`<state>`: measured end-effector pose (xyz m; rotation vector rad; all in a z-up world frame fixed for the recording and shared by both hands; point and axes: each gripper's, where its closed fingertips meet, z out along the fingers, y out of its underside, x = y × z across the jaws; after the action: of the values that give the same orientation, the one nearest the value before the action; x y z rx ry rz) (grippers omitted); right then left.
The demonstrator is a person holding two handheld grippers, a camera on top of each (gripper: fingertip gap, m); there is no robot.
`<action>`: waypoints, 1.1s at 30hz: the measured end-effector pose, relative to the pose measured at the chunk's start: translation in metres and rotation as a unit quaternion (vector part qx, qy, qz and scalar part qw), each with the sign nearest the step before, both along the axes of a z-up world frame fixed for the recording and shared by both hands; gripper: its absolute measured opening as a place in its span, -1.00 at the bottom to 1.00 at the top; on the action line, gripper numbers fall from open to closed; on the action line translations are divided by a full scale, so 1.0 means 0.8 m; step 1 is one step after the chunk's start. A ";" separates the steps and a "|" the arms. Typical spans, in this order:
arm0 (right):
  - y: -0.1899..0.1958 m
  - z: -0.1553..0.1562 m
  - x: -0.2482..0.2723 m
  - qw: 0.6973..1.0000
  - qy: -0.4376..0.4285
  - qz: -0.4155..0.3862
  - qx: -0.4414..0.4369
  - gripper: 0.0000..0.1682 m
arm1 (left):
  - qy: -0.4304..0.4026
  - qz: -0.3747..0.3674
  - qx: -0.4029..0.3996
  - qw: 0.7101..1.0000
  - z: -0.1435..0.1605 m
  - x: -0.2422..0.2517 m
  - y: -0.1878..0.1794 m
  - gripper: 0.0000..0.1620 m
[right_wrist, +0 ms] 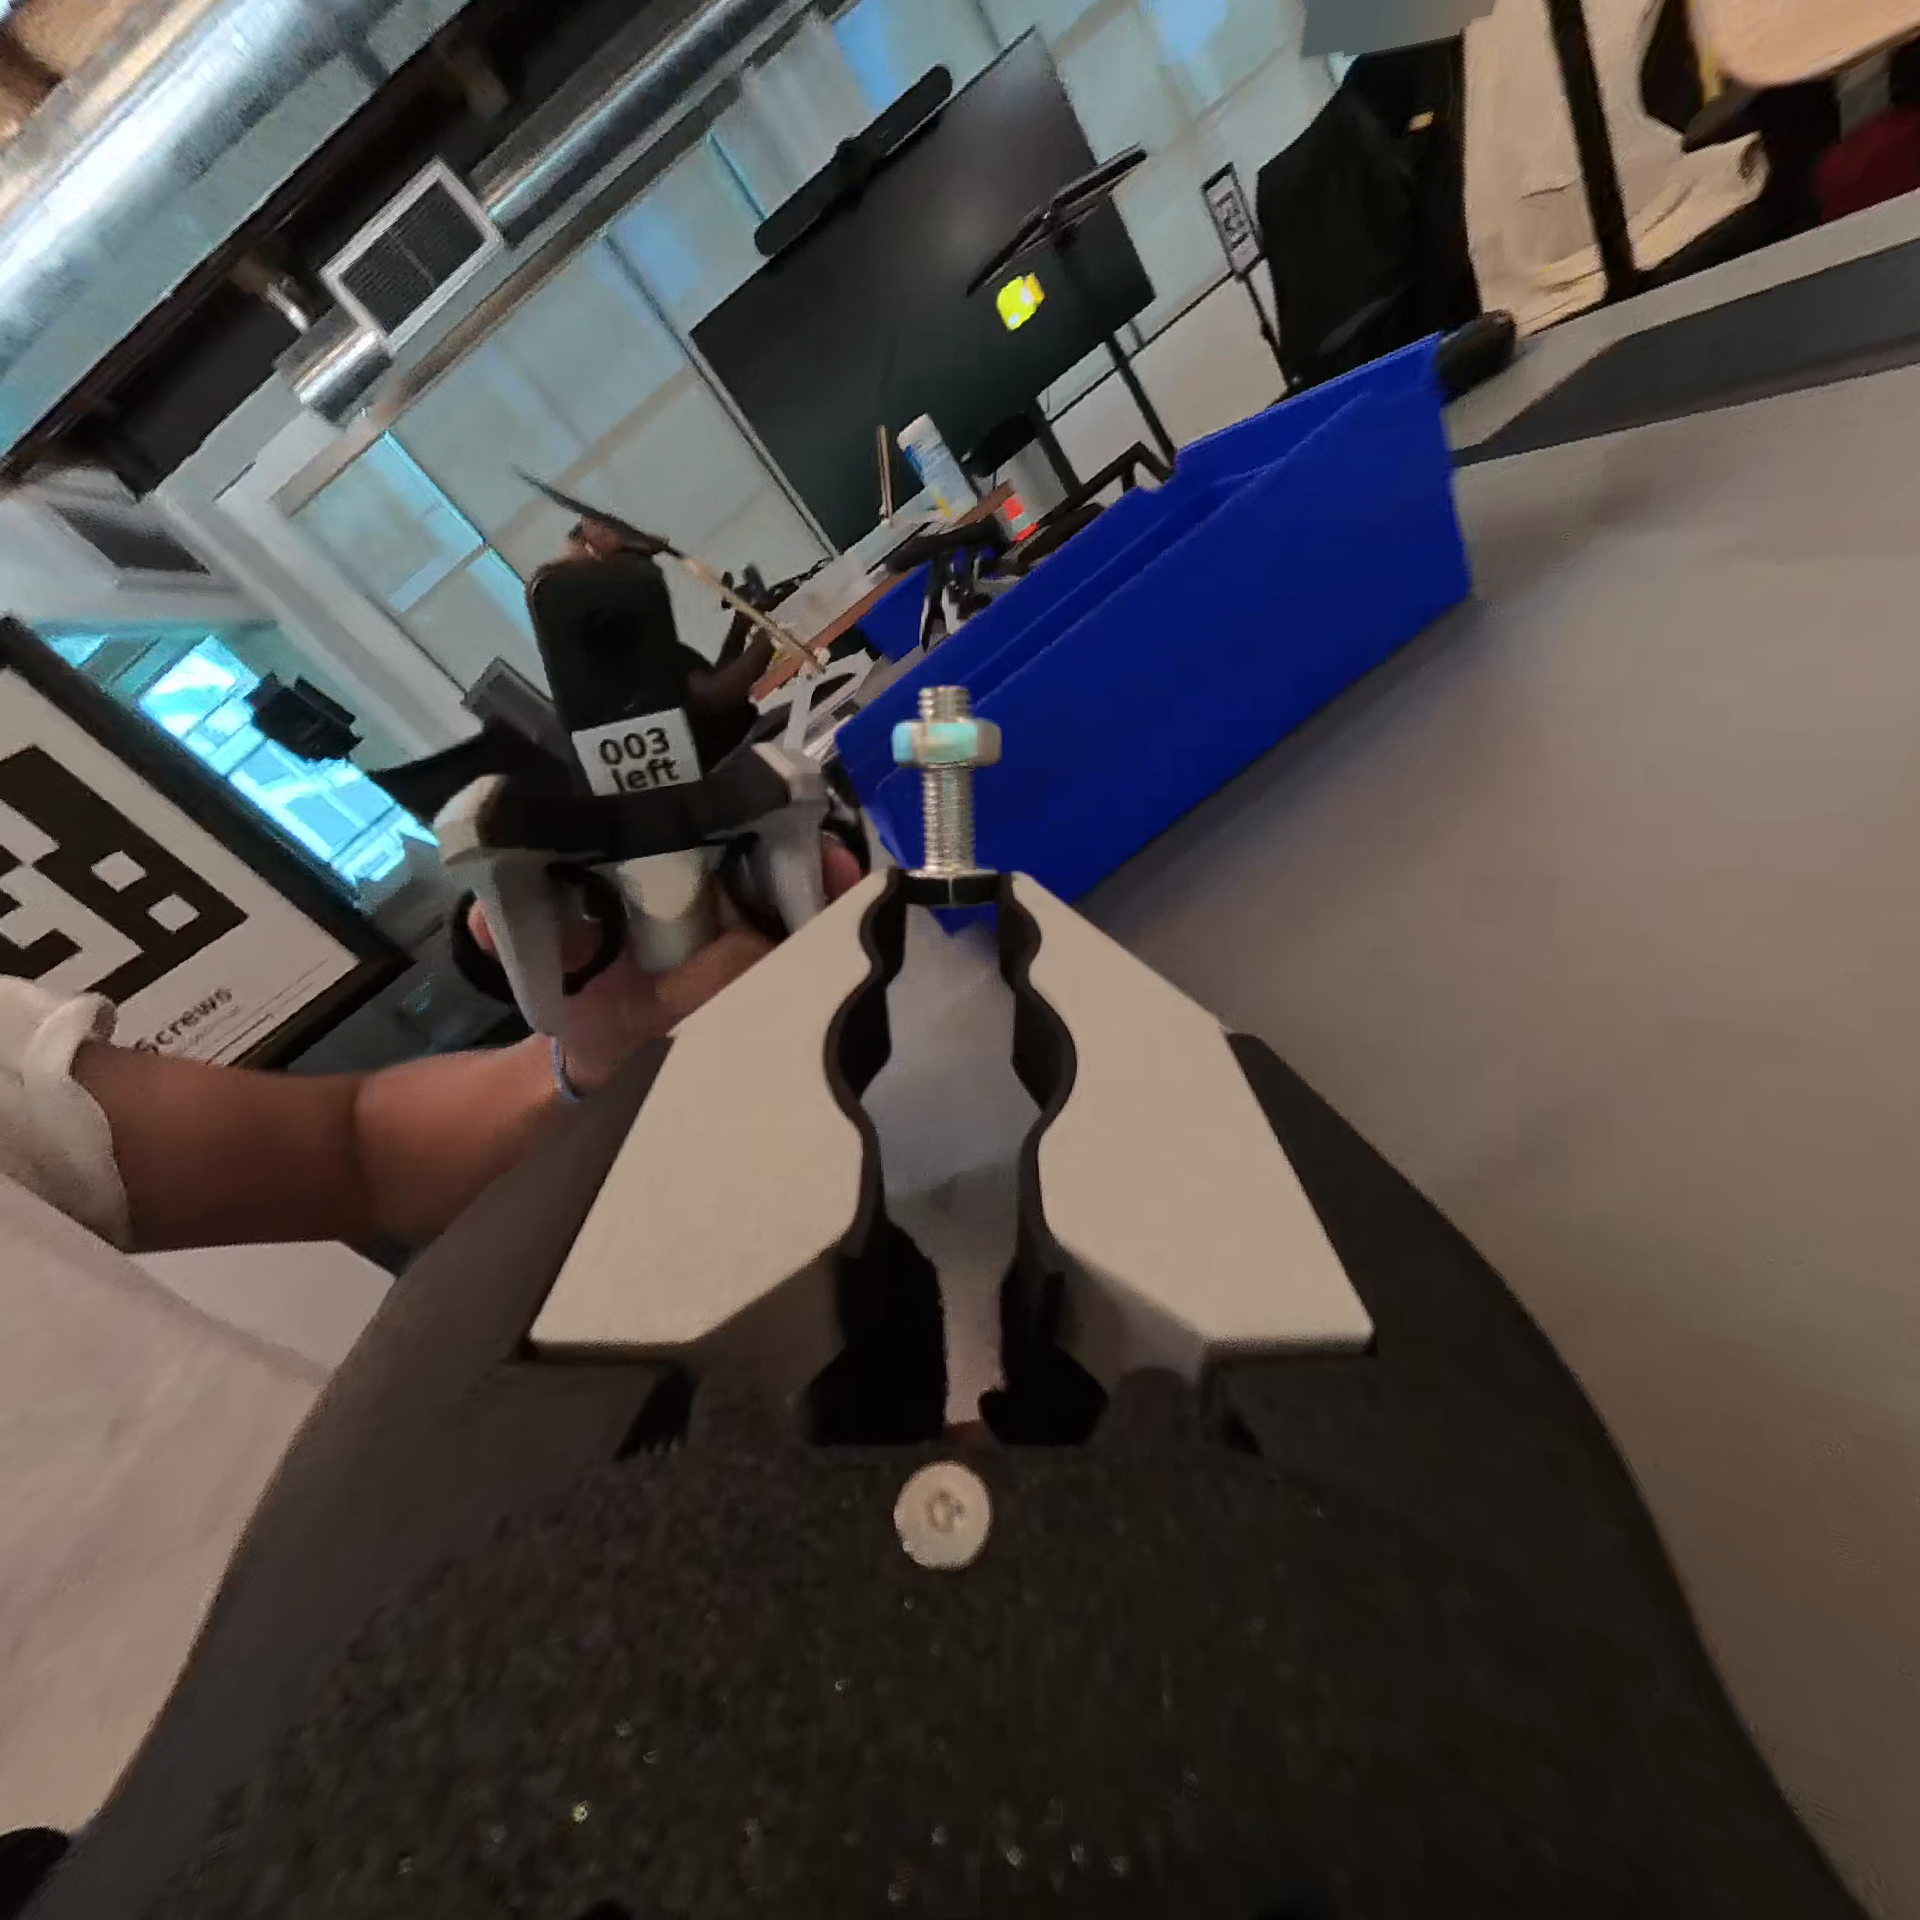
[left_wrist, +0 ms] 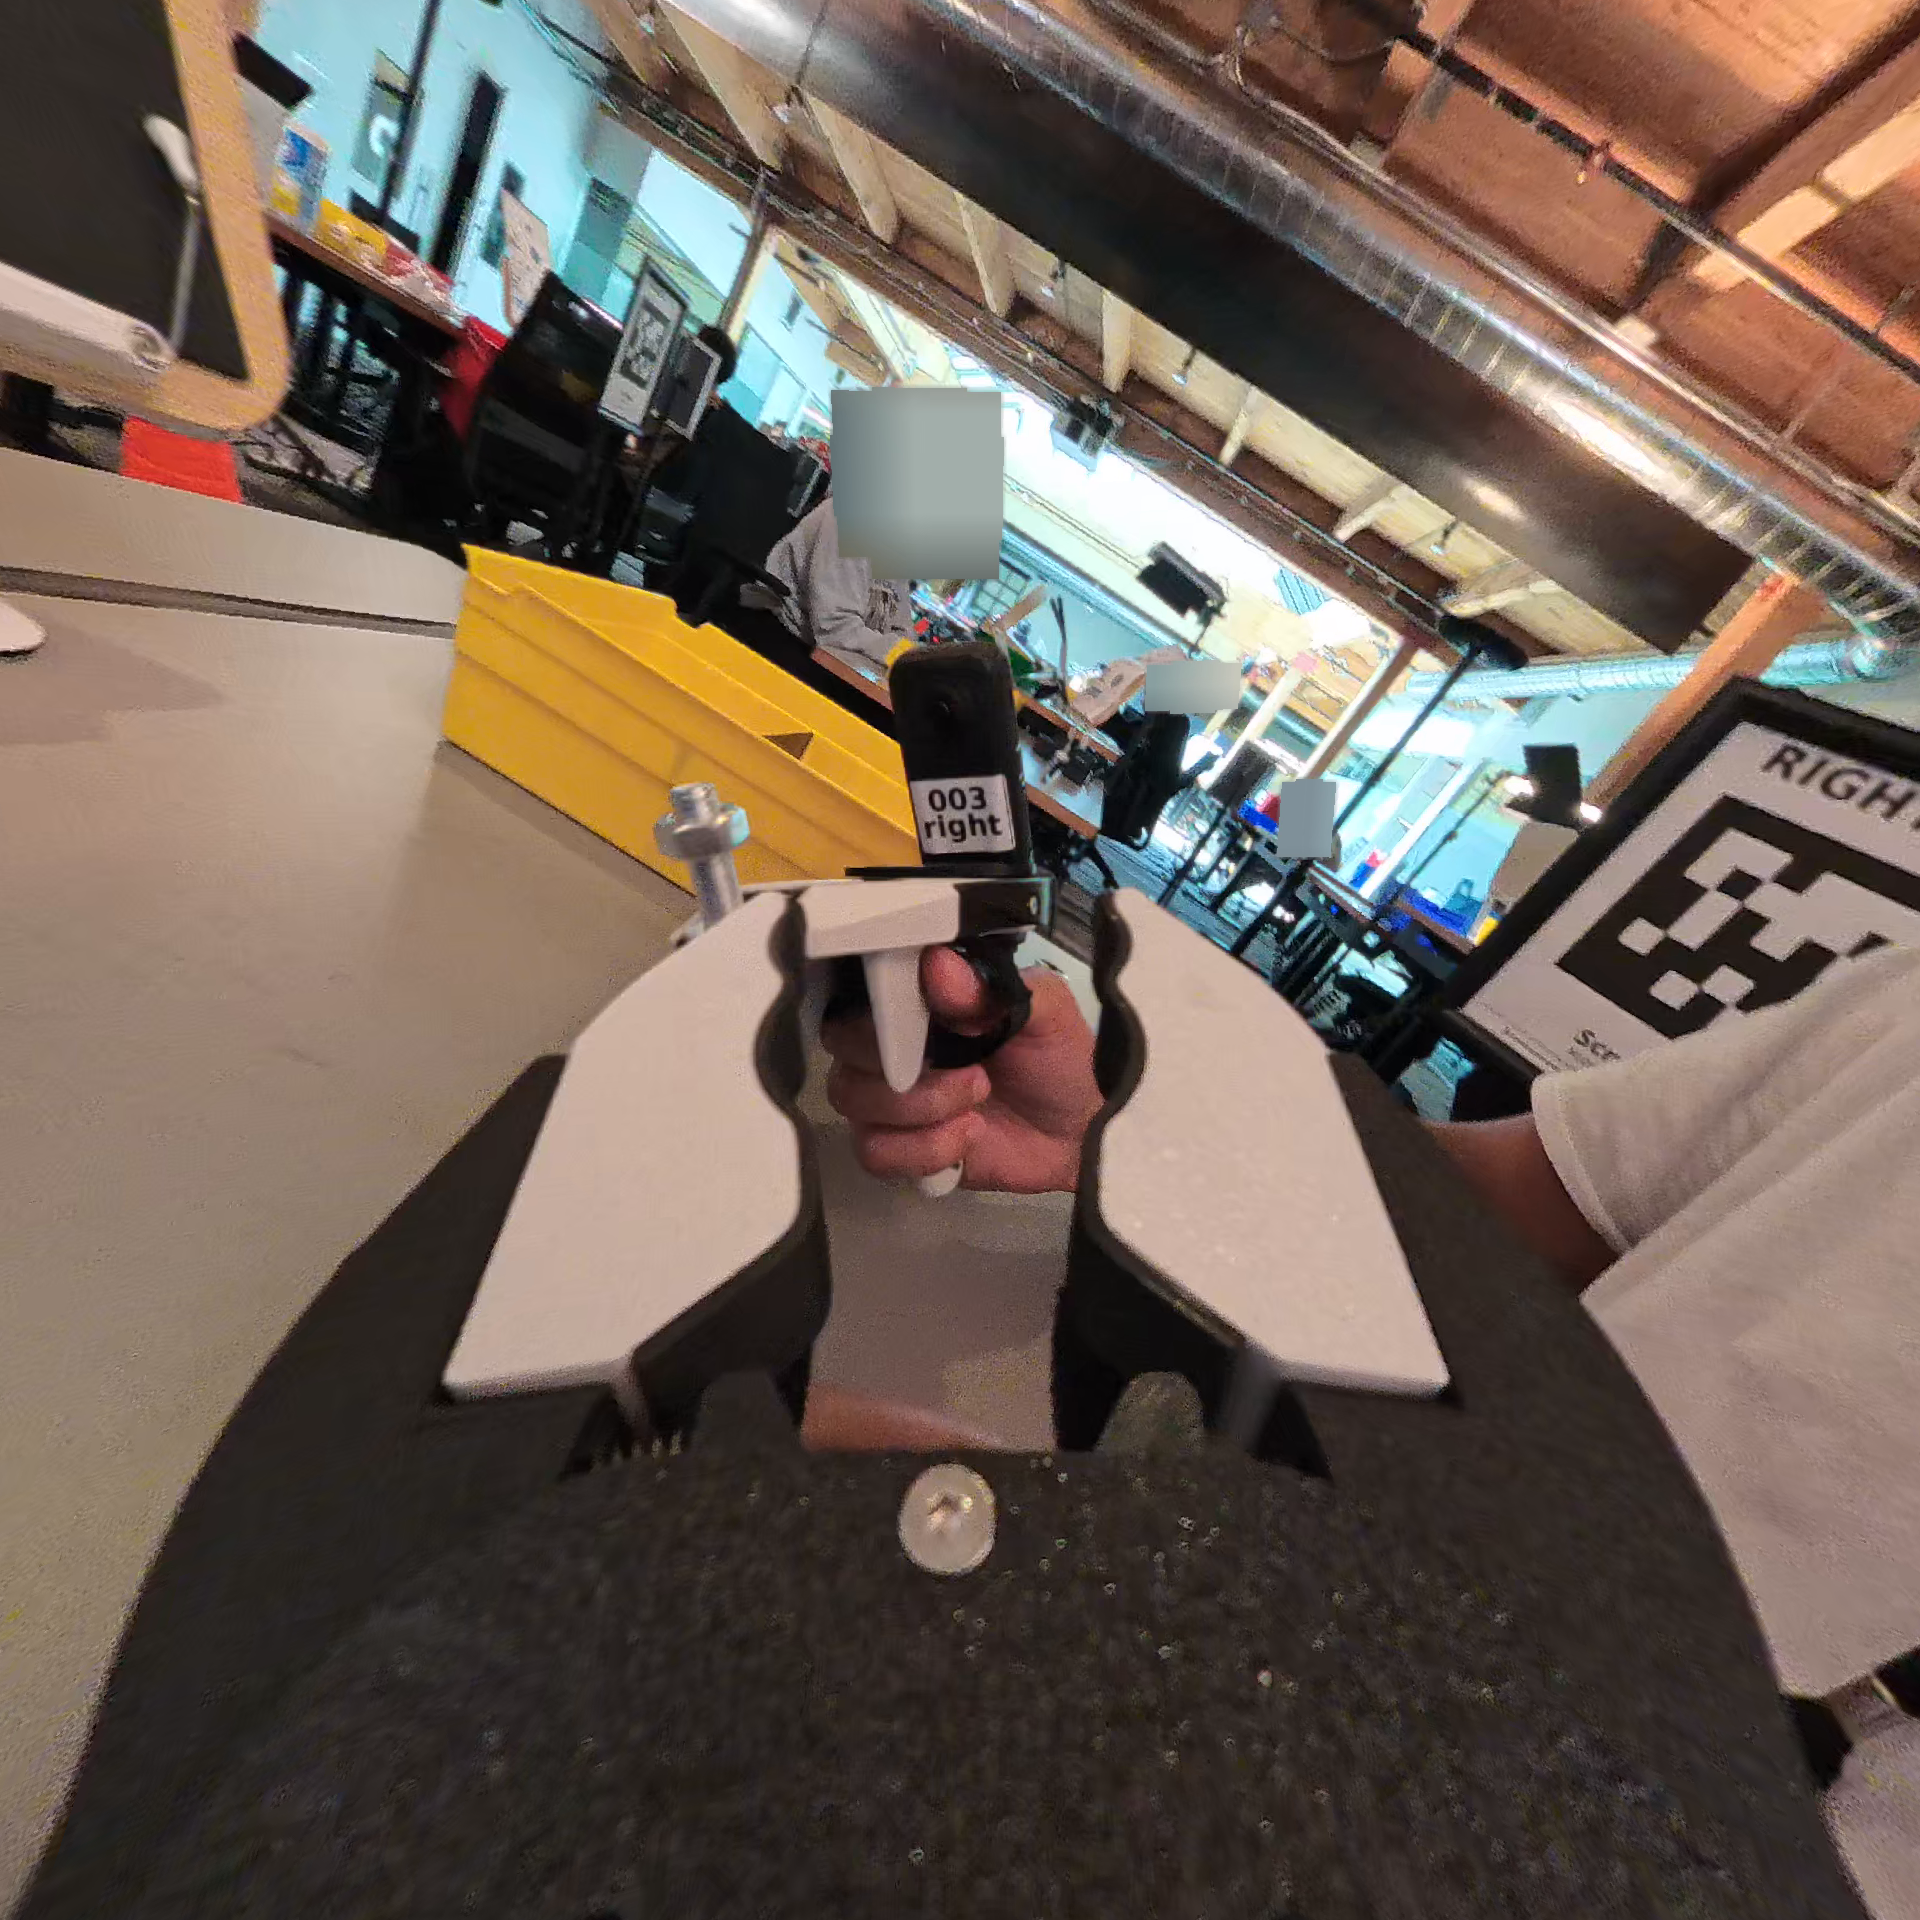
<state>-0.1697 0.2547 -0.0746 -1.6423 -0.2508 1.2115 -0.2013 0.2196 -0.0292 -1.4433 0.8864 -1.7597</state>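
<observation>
Right gripper (right_wrist: 948,883) clamps the head of an upright bolt (right_wrist: 945,790) with a nut (right_wrist: 945,741), near a blue bin (right_wrist: 1195,665). Left gripper (left_wrist: 945,935) hangs with jaws apart, holding nothing, near a yellow bin (left_wrist: 623,707).

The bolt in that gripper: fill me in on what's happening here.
A person holds a gripper in each hand above a grey table. The right gripper is shut on the head of a bolt, which stands upright with a nut threaded near its top. The left gripper is open and empty, facing it. A blue bin and a yellow bin sit on the table.
</observation>
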 end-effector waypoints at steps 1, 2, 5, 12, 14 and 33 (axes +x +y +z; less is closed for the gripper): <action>0.002 0.000 0.009 1.000 0.008 -0.004 -0.005 -0.80 | 0.003 0.012 -0.002 1.000 -0.001 -0.002 0.005 -0.28; 0.002 0.001 0.015 1.000 0.014 -0.010 -0.005 -0.80 | 0.006 0.020 0.000 1.000 -0.002 -0.004 0.008 -0.24; -0.003 0.007 0.011 1.000 0.013 -0.003 0.006 -0.80 | 0.016 0.029 0.004 0.999 -0.007 -0.001 0.013 -0.20; -0.025 0.012 -0.049 0.997 0.013 0.071 0.023 -0.80 | 0.022 0.025 0.000 0.999 -0.013 0.023 0.013 -0.18; -0.025 0.007 -0.058 0.997 0.001 0.077 0.020 -0.80 | 0.016 0.009 0.008 1.000 -0.011 0.025 0.003 -0.25; -0.031 0.007 -0.065 0.996 0.005 0.088 0.017 -0.80 | 0.003 0.061 -0.003 0.998 -0.007 0.018 0.025 -0.06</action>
<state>-0.2216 0.2301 -0.0687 -1.6112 -0.4154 1.3406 -0.1873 0.2395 -0.0347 -1.4758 0.7808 -1.6688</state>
